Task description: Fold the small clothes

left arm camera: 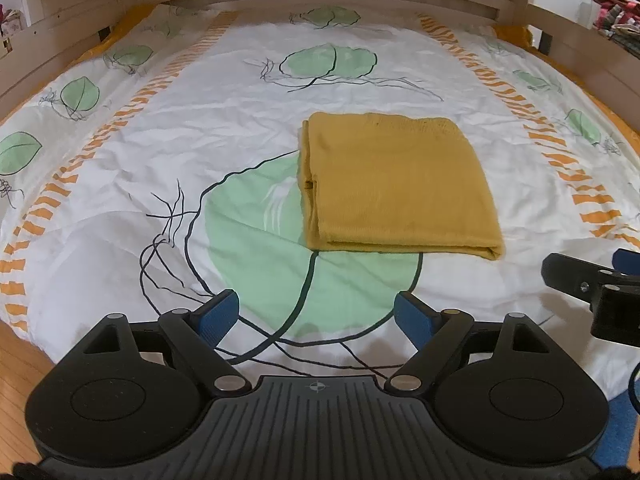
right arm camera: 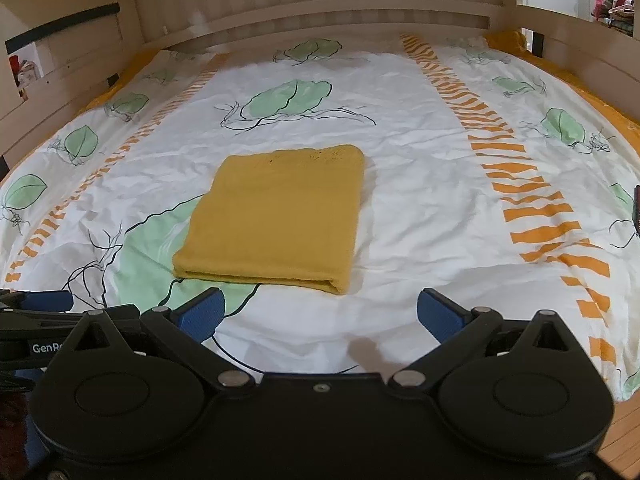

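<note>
A mustard-yellow garment point(left arm camera: 396, 184) lies folded into a neat rectangle on the bed; it also shows in the right wrist view point(right arm camera: 276, 216). My left gripper point(left arm camera: 316, 316) is open and empty, held over the quilt short of the garment's near fold and a little to its left. My right gripper point(right arm camera: 320, 312) is open and empty, just short of the garment's near right corner. Neither gripper touches the cloth. Part of the right gripper point(left arm camera: 592, 284) shows at the right edge of the left wrist view.
The bed carries a white quilt point(left arm camera: 160, 152) with green leaf prints and orange stripes. A wooden headboard point(right arm camera: 320, 8) and side rails point(left arm camera: 48, 52) enclose it. Wooden floor point(left arm camera: 16, 368) lies below the near edge.
</note>
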`<action>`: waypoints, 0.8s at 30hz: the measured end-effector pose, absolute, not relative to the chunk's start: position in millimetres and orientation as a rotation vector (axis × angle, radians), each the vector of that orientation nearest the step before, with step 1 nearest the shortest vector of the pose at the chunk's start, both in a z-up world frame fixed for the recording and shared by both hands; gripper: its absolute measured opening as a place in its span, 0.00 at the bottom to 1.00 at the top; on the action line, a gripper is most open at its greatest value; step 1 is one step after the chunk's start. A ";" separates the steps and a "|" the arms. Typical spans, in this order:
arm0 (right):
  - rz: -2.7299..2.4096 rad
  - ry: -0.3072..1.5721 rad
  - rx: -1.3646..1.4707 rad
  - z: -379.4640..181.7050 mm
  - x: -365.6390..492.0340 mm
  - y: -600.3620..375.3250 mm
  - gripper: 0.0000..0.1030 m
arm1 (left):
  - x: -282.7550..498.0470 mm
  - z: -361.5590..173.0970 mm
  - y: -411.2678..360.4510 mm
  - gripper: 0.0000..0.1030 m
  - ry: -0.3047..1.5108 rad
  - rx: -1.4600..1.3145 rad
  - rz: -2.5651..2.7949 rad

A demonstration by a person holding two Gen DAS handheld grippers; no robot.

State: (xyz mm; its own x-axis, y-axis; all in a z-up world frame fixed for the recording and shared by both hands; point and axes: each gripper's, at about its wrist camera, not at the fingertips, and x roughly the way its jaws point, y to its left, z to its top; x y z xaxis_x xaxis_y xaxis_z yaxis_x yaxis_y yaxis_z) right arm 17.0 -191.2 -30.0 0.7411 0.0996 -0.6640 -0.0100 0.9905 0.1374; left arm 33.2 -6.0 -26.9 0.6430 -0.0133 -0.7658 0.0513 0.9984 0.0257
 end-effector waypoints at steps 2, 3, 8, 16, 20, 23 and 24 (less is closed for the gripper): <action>0.063 0.736 0.126 -29.9 17.8 -191.4 0.99 | 34.2 -27.3 -5.4 0.82 0.875 0.045 -0.036; 0.064 0.737 0.126 -29.8 18.0 -191.2 0.99 | 34.5 -27.6 -5.2 0.82 0.877 0.043 -0.036; 0.066 0.741 0.131 -29.6 19.1 -191.2 0.99 | 36.0 -28.9 -4.9 0.82 0.885 0.035 -0.042; 0.072 0.743 0.133 -30.2 20.6 -191.5 0.99 | 36.2 -29.1 -6.0 0.82 0.886 0.036 -0.041; 0.074 0.744 0.139 -31.0 20.7 -190.9 0.99 | 36.9 -29.1 -5.3 0.82 0.887 0.037 -0.041; 0.075 0.746 0.140 -31.2 21.0 -190.4 0.99 | 37.1 -29.1 -5.0 0.82 0.888 0.036 -0.040; 0.075 0.745 0.141 -31.2 21.0 -190.3 0.99 | 37.1 -29.1 -5.0 0.82 0.888 0.035 -0.040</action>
State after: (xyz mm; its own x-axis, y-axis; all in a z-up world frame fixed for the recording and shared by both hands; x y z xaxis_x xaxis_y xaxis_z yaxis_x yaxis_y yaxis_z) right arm 21.1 -190.3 -31.2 0.7329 0.1181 -0.6700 -0.0182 0.9879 0.1542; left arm 37.1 -5.0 -29.1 0.6302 -0.0201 -0.7762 0.0495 0.9987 0.0143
